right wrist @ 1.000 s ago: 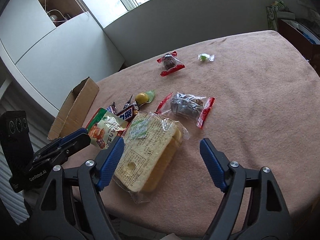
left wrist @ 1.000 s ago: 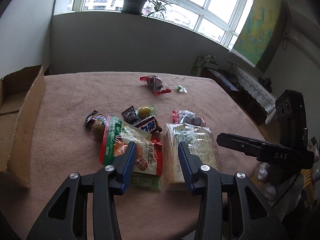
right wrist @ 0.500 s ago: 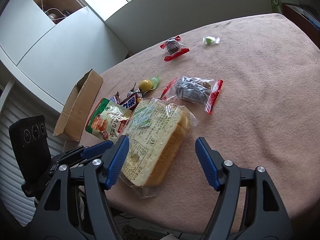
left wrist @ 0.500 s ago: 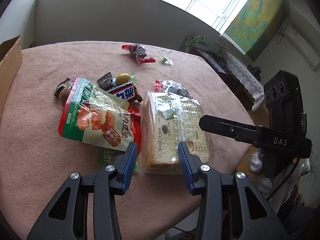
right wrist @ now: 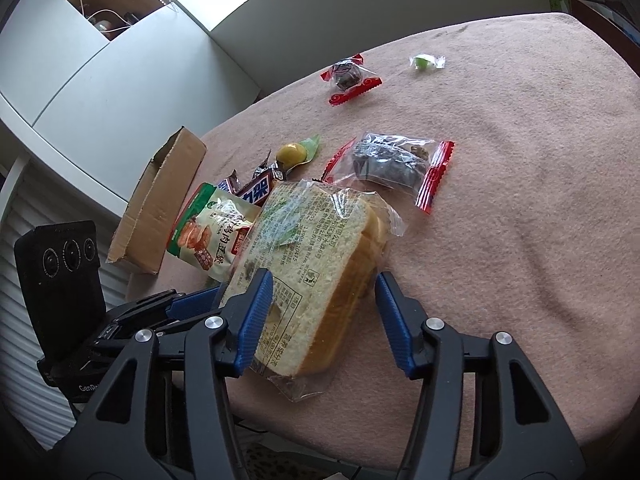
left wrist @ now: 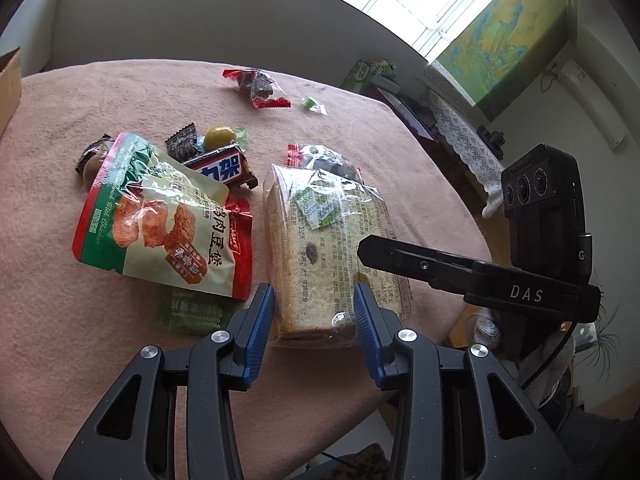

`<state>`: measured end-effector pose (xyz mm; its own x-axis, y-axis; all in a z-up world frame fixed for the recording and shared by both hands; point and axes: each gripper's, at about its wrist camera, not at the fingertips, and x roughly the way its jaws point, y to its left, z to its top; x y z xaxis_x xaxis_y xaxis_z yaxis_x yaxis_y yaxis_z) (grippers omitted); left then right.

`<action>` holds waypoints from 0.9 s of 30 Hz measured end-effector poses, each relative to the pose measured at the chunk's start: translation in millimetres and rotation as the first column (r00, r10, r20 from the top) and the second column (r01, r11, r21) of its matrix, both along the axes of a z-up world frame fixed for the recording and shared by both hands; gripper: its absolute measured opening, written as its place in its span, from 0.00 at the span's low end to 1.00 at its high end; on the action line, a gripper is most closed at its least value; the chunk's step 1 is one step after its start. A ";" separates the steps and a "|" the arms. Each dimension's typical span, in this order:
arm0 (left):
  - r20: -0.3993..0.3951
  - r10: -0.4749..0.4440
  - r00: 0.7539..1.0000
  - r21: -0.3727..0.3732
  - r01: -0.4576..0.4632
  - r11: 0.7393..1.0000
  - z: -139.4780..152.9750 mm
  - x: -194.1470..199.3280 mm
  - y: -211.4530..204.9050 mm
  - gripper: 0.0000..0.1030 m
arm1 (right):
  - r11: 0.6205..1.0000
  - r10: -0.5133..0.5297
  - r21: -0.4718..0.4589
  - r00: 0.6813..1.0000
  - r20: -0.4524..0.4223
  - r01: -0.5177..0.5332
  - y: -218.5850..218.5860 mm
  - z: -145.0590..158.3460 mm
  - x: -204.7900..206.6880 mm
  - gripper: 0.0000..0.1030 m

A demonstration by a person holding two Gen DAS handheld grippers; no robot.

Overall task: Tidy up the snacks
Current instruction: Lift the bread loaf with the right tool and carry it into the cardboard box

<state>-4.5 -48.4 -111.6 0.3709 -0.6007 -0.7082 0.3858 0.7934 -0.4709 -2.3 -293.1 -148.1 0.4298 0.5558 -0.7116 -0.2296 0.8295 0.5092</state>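
at 6 o'clock on the pink cloth-covered table point(right wrist: 520, 208), the clear-wrapped loaf of sliced bread point(right wrist: 320, 248) lies flat with both tools on its near end. since a second ago: left gripper point(left wrist: 314, 312) has dropped in from above the red-and-green chicken snack pouch point(left wrist: 160, 224) and now brackets the loaf's end, jaws part-spread, pads just beside the wrapper, no clear squeeze. right gripper point(right wrist: 320, 300) is closing, narrower than a second ago; its left pad looks to touch the loaf's top, its right pad is clear of the crust. loaf itself unmoved. judgement: grasp is forming, lift not begun; brown cardboard box point(right wrist: 160, 208) at 10 o'clock looks like the likely destination. other sweets remain scattered toward 12 o'clock.
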 end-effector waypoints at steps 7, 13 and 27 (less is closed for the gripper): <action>0.008 -0.003 1.000 0.037 0.003 0.999 -4.6 3.3 -4.2 0.44 | 1.000 0.027 -0.002 1.000 0.005 -0.027 2.5 -3.0 -6.0 0.54; 0.048 -0.030 0.998 0.071 0.027 0.997 0.2 -5.1 -17.2 0.45 | 0.998 0.041 -0.042 0.998 0.037 -0.040 10.8 3.3 -10.8 0.49; 0.128 0.022 0.992 0.058 -0.030 0.998 23.3 -14.9 4.7 0.45 | 0.997 0.069 -0.040 0.992 0.105 -0.065 39.1 33.0 -5.7 0.48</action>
<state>-19.4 -43.7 -88.3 0.4751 -0.5477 -0.6887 0.4181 0.8292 -0.3710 -8.0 -254.1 -115.1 0.4667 0.5604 -0.6842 -0.3367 0.8280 0.4484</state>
